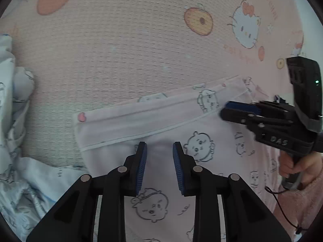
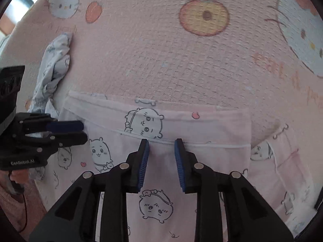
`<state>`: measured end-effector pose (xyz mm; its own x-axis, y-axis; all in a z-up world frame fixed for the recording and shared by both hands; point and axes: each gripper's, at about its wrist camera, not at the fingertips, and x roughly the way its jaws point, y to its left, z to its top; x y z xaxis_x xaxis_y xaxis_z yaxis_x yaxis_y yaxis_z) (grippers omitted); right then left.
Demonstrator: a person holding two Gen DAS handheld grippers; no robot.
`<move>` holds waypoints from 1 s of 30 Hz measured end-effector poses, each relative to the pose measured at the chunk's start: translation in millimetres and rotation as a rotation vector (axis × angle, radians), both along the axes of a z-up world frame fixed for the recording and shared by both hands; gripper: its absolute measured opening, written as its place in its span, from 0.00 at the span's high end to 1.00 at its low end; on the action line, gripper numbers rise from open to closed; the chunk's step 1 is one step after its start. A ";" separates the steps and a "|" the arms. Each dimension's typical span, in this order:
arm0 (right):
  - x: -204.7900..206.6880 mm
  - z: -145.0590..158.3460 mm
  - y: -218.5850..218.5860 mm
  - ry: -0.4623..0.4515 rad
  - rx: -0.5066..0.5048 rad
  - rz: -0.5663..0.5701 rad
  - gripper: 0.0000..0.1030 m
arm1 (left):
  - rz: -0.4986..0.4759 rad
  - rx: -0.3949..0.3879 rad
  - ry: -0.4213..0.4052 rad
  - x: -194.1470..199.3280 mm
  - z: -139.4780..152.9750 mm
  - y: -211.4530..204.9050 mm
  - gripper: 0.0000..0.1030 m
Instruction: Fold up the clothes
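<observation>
Pink cartoon-print garment point(image 2: 161, 161) flat on pink bedspread point(image 2: 161, 60), folded hem band running left-right, just ahead of both grippers. Left gripper point(image 1: 159, 153) & right gripper point(image 2: 161, 149) — jaws apart, holding nothing. Crumpled blue garment point(image 1: 14, 121) off to left.

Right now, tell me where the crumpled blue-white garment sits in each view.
Left wrist view: the crumpled blue-white garment fills the left edge, left of the pink garment.
Right wrist view: it lies upper left, above the left tool.
Shared landmark: the pink garment's white-piped folded band.
</observation>
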<state>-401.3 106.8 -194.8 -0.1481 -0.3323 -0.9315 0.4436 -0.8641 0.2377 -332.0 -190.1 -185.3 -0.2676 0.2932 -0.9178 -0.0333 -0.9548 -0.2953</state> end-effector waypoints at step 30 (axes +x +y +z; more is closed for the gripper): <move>278.1 34.7 154.5 0.013 0.095 -0.313 0.72 | -0.245 -0.382 -0.125 247.2 3.0 171.4 0.51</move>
